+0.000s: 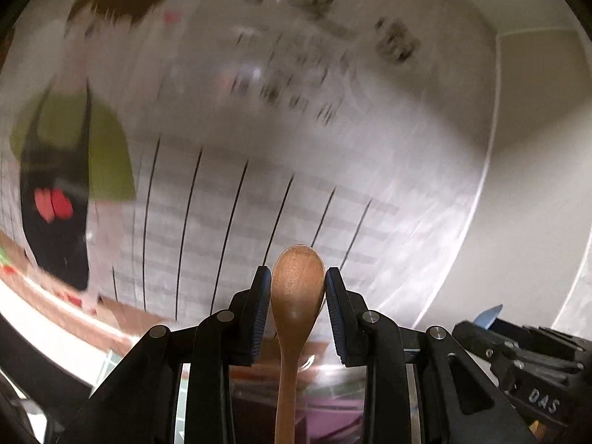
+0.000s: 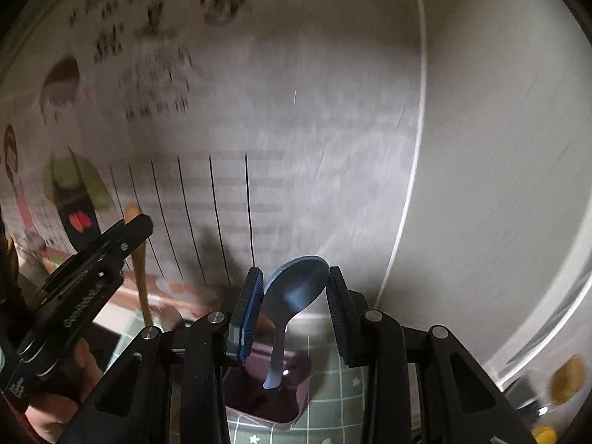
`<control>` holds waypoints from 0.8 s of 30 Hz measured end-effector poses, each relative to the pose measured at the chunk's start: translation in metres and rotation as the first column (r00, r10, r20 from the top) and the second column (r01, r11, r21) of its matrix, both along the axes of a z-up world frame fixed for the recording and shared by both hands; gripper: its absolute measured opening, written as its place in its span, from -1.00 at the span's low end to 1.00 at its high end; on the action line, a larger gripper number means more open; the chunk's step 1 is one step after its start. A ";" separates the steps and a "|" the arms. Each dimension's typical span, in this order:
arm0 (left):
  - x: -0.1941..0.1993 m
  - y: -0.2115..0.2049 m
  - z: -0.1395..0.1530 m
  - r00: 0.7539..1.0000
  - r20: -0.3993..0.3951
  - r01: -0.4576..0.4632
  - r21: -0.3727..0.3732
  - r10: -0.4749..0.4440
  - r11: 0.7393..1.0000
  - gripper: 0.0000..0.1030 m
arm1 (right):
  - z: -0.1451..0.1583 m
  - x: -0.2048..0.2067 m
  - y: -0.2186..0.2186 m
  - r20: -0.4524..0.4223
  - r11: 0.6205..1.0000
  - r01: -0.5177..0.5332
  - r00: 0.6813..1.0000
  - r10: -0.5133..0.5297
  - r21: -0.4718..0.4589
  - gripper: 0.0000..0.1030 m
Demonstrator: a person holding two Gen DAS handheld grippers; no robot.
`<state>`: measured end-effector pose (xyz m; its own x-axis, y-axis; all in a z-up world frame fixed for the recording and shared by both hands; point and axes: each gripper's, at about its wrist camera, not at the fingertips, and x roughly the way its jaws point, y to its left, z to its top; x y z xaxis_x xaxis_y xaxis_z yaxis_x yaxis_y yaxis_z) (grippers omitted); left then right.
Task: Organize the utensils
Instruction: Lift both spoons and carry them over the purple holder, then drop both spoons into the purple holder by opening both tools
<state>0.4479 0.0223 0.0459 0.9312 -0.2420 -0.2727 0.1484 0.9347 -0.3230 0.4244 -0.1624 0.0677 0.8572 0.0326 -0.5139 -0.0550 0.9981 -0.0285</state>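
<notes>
Spoons were mid-placement: the left gripper [image 1: 298, 288] clamped the wooden spoon [image 1: 297, 285], the right gripper [image 2: 294, 288] pinched the blue spoon [image 2: 296, 288] above the purple holder [image 2: 266, 396] at 6 o'clock, so lowering looked next.

A green cloth [image 2: 325, 388] with thin white squares and small white stars covers the table. A purple box [image 2: 266, 396] with an open top sits right on the cloth. The handle of a blue spoon [image 2: 296, 292] points down into the box. Far off at the right edge, some yellow things [image 2: 566, 381] sit low down, too blurry to name.
</notes>
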 end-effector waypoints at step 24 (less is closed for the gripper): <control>0.003 0.006 -0.077 0.959 -0.267 0.094 -0.010 -0.093 0.996 -0.39 | -0.096 0.025 0.007 -0.274 0.998 -0.056 0.960 0.063 0.033 -0.33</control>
